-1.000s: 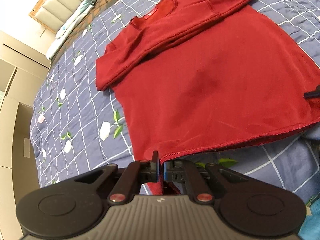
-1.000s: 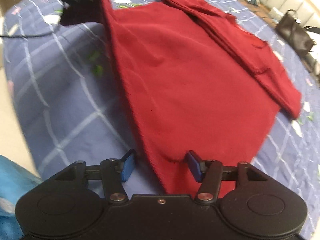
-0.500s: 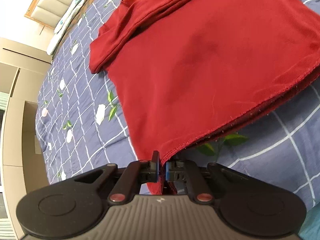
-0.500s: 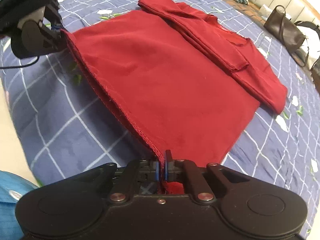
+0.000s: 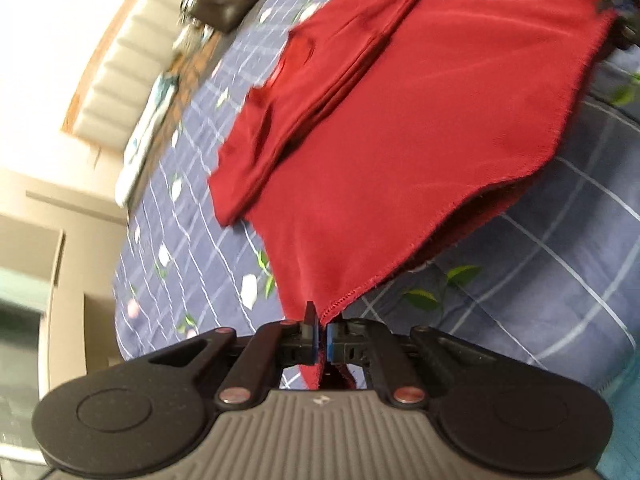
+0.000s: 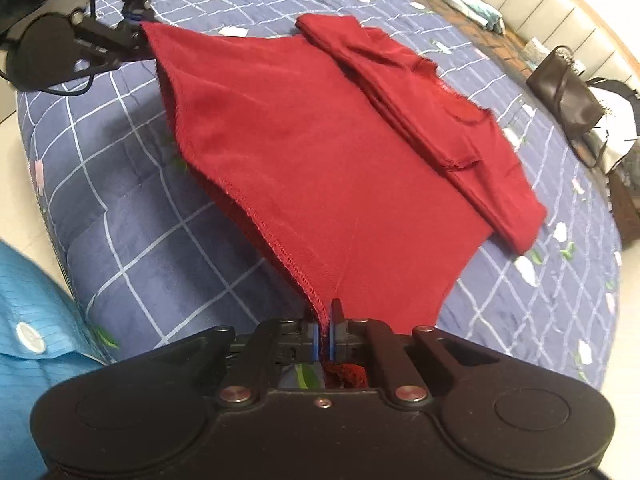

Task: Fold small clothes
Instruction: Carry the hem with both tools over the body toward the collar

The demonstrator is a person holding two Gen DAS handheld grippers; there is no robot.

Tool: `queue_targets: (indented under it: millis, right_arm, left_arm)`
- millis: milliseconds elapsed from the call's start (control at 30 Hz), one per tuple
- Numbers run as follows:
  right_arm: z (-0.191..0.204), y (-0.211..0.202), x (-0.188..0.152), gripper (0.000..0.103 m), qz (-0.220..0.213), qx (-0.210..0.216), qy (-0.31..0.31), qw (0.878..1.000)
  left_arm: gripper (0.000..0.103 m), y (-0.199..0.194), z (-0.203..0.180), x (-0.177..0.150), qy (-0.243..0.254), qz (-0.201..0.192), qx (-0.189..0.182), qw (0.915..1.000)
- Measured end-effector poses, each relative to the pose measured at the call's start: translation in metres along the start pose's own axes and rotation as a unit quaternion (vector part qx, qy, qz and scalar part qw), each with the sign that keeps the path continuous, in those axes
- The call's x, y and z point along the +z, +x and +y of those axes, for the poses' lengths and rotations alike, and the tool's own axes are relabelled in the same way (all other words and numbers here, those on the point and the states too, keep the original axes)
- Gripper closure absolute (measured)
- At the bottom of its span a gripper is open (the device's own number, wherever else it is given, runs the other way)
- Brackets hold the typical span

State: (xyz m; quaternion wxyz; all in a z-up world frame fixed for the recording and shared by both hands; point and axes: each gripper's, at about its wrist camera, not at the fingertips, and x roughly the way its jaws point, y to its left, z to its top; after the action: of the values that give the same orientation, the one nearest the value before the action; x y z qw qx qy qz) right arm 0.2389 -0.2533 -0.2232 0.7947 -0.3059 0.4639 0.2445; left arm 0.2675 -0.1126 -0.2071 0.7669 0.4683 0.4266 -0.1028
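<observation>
Two grippers, both clamped on the red shirt [image 6: 320,152]. I see my left gripper [image 5: 322,334] with its blue pads pressed together on one hem corner, cloth pinched between and hanging out behind the fingers. My right gripper [image 6: 325,334] is likewise closed on the other hem corner. The hem between them is lifted off the bed [image 6: 132,240] and sags in the middle. Beyond the hem, the shirt's body slopes down to the bed, its sleeves folded across the far end. In the right view, the left gripper shows at the shirt's far left corner.
</observation>
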Motion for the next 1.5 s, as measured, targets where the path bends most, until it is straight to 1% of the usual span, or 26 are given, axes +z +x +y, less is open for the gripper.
queue_targets:
  millis: [200, 333, 467, 500, 600, 700, 833, 967, 1200, 1367, 1433, 1500]
  right_arm:
    - [0.017, -0.037, 0.002, 0.1, -0.003, -0.008, -0.011, 1.0]
    - [0.038, -0.061, -0.008, 0.1, 0.005, 0.0, -0.011, 1.0]
    - [0.054, -0.087, -0.022, 0.1, 0.022, 0.028, 0.01, 0.999]
    - [0.056, -0.095, -0.026, 0.1, 0.028, 0.038, 0.024, 0.999]
    - [0.06, -0.112, -0.035, 0.1, 0.041, 0.056, 0.056, 0.996]
    - [0.066, -0.123, -0.041, 0.1, 0.048, 0.063, 0.079, 0.994]
    - [0.068, -0.125, -0.041, 0.1, 0.048, 0.06, 0.096, 0.992]
    - [0.065, -0.122, -0.036, 0.099, 0.04, 0.05, 0.107, 0.992]
    - [0.052, -0.125, -0.027, 0.099, 0.023, 0.022, 0.114, 0.993]
    - [0.027, -0.127, -0.01, 0.099, 0.009, 0.001, 0.11, 0.994]
    - [0.012, -0.126, 0.0, 0.099, 0.003, -0.006, 0.108, 0.994]
    - [-0.006, -0.122, 0.012, 0.099, -0.004, -0.014, 0.106, 0.994]
  left_arm:
    - [0.102, -0.037, 0.001, -0.015, -0.009, -0.035, -0.015, 0.9992]
    - [0.102, -0.061, 0.007, -0.032, -0.02, -0.05, -0.04, 0.9977]
    - [0.101, -0.093, 0.004, -0.063, 0.009, -0.072, -0.068, 0.995]
    - [0.101, -0.102, 0.002, -0.071, 0.016, -0.075, -0.078, 0.994]
    - [0.101, -0.12, 0.0, -0.09, 0.02, -0.075, -0.107, 0.9912]
    - [0.101, -0.129, 0.002, -0.1, 0.007, -0.069, -0.124, 0.9898]
    - [0.101, -0.127, 0.012, -0.101, -0.01, -0.067, -0.137, 0.9883]
    - [0.101, -0.127, 0.014, -0.097, 0.002, -0.073, -0.129, 0.989]
    - [0.101, -0.127, 0.033, -0.092, -0.027, -0.072, -0.132, 0.9882]
    - [0.101, -0.124, 0.053, -0.074, -0.027, -0.083, -0.137, 0.9868]
    - [0.101, -0.12, 0.064, -0.063, -0.024, -0.084, -0.138, 0.9865]
    - [0.101, -0.114, 0.077, -0.05, -0.029, -0.081, -0.148, 0.9852]
